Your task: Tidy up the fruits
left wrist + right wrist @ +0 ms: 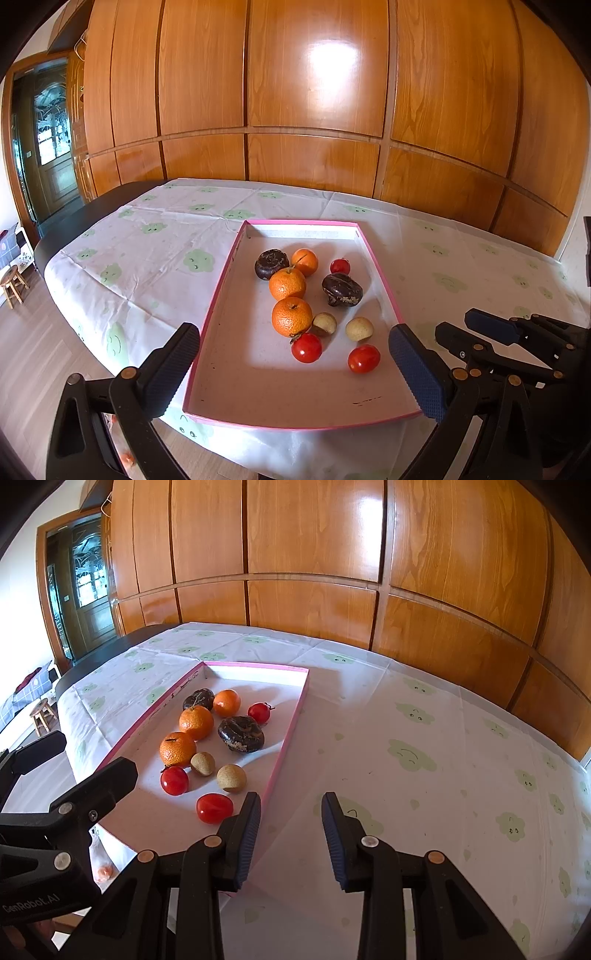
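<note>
A shallow pink-rimmed tray lies on the table and holds three oranges, three red tomatoes, two tan longans and two dark brown fruits. My left gripper is open and empty, its fingers straddling the tray's near end. My right gripper is open and empty, over the tablecloth just right of the tray's near corner; it also shows in the left wrist view.
The table has a white cloth with green cloud prints. A wooden panelled wall stands behind it. The table's near edge and wood floor are at the lower left, with a small stool.
</note>
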`<state>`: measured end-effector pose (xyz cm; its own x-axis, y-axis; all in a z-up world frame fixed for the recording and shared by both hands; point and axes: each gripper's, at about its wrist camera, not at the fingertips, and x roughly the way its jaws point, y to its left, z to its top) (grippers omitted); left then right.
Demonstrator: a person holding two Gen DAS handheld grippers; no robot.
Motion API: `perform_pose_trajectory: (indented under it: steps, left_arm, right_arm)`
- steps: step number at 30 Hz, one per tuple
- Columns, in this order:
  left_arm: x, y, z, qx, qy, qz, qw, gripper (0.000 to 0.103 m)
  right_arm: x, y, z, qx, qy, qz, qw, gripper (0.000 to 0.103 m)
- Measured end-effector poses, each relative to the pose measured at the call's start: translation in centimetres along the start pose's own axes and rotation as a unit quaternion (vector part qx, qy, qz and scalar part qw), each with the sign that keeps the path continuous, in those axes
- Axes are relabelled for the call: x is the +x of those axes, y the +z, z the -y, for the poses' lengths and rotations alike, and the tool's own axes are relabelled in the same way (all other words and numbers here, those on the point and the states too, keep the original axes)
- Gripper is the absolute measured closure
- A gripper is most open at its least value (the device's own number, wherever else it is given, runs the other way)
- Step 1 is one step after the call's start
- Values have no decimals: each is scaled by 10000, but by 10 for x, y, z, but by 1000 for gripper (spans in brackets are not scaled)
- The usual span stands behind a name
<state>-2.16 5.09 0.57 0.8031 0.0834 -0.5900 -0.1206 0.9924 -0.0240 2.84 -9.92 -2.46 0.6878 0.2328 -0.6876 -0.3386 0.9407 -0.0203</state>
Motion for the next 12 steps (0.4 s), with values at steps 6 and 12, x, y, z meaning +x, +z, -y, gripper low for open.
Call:
perform_pose_trajectory:
  steps: [6, 12]
  left_arm:
    - [-1, 1, 0, -13, -19, 37, 10000, 0]
    - [1, 1, 1, -10, -90, -9, 10000, 1]
  right_arm:
    - [0, 0, 1, -26, 22, -17, 10000, 69]
    - [-1, 3, 11, 58, 3, 54, 10000, 69]
